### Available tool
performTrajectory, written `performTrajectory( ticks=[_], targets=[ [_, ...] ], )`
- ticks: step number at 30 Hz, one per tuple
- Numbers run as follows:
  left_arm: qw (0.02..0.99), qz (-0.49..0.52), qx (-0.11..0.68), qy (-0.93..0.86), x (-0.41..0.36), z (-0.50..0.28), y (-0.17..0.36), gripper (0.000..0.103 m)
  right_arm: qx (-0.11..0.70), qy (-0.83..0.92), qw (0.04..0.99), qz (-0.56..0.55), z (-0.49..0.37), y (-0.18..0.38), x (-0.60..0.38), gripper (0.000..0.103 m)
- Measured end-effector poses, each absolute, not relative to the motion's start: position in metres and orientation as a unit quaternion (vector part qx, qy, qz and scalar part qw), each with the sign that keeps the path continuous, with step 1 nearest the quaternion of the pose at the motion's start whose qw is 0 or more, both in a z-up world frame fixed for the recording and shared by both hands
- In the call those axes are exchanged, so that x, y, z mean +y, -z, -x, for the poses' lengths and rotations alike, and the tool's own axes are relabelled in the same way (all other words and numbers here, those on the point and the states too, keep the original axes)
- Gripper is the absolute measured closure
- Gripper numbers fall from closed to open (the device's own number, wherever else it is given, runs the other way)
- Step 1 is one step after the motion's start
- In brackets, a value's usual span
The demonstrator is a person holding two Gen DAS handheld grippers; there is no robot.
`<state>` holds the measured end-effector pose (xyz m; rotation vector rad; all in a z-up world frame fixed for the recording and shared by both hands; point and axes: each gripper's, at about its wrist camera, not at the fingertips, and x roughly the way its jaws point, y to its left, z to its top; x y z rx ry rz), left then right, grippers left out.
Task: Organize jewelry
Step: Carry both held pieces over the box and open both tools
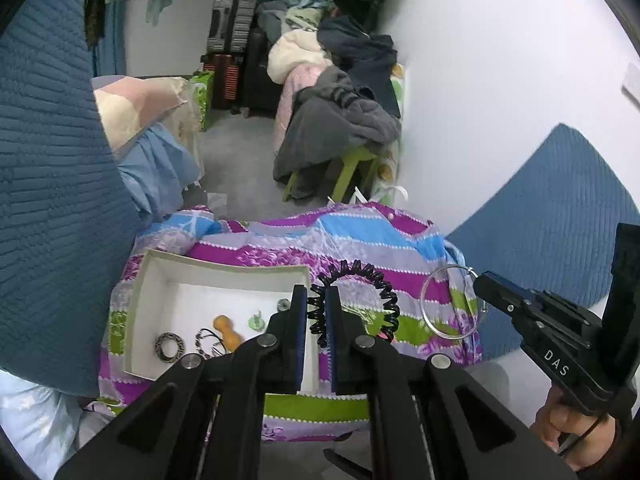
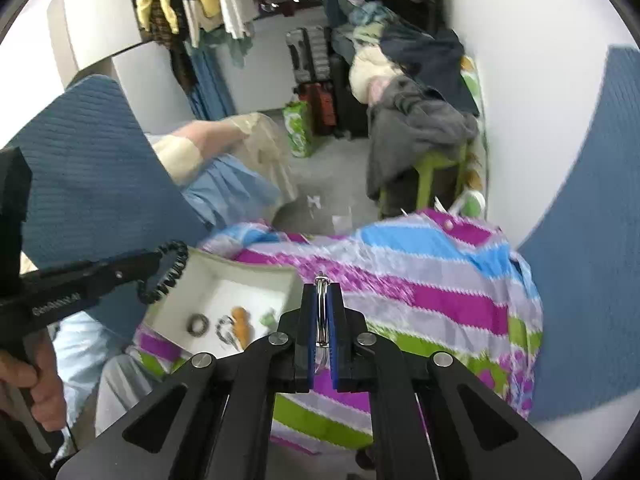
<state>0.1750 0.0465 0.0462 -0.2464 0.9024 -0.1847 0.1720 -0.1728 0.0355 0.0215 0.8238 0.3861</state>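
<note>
My left gripper (image 1: 315, 292) is shut on a black spiral coil band (image 1: 390, 294), held in the air above the cloth. To its right, my right gripper (image 1: 478, 280) is shut on a thin clear hoop bangle (image 1: 422, 304). In the right wrist view the bangle (image 2: 321, 308) stands edge-on between the blue pads of the right gripper (image 2: 322, 288). The left gripper (image 2: 158, 258) holds the coil band (image 2: 172, 276) over the box's left corner. The open white box (image 1: 224, 276) holds a dark ring bracelet (image 1: 170, 346), a chain (image 1: 208, 340), an orange wooden piece (image 1: 228, 330) and small green pieces (image 1: 256, 318).
The box rests on a purple, blue and green striped cloth (image 1: 280, 248). Blue knit sleeves (image 1: 52, 200) fill the left and right sides. Beyond lie a green stool piled with clothes (image 1: 340, 128), suitcases (image 1: 232, 24) and a white wall (image 1: 500, 80) on the right.
</note>
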Motion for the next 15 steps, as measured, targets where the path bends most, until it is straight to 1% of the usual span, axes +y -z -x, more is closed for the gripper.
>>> performTrajectory(
  ticks=[8,15],
  targets=[
    [0.883,0.134,0.447,0.058,0.099,-0.188,-0.026,0.096,0.411,-0.238,0.880,-0.003,-0.199,-0.023,-0.112,0.100],
    [0.869,0.156,0.468,0.031,0.141,-0.203,0.018,0.096,0.453,-0.264,0.852,0.012,-0.224,0.019,-0.068,0.100]
  ],
)
